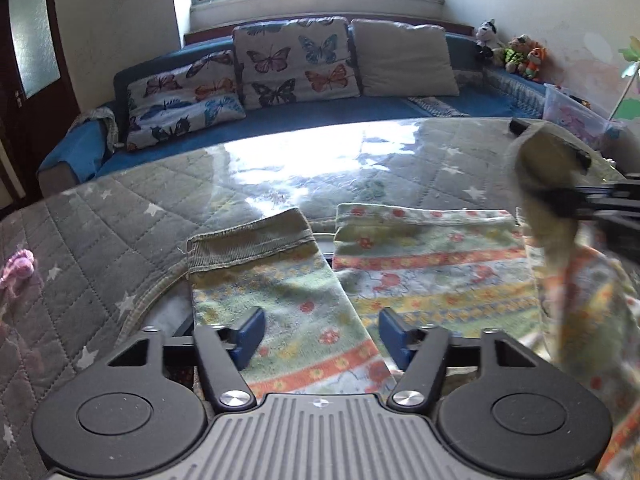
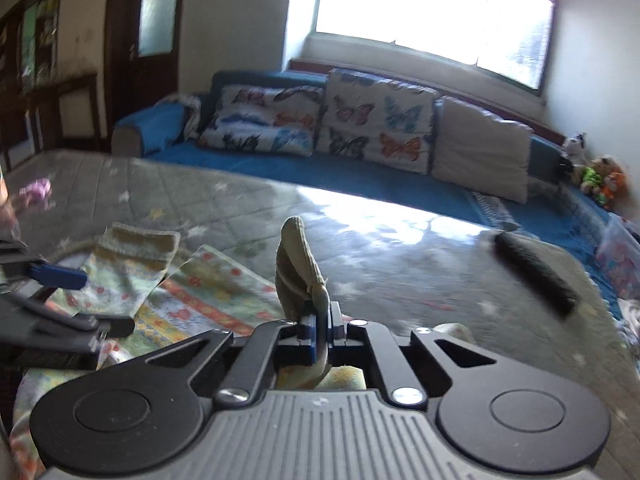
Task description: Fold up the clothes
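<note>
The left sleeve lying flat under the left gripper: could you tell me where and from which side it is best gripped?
Probably at the ribbed cuff, its firmest edge. The left sleeve lies flat on the table with the cuff at the far end, so the open left gripper would come from above, reach forward and pinch one cuff corner. The right gripper already holds the other cuff.
</note>
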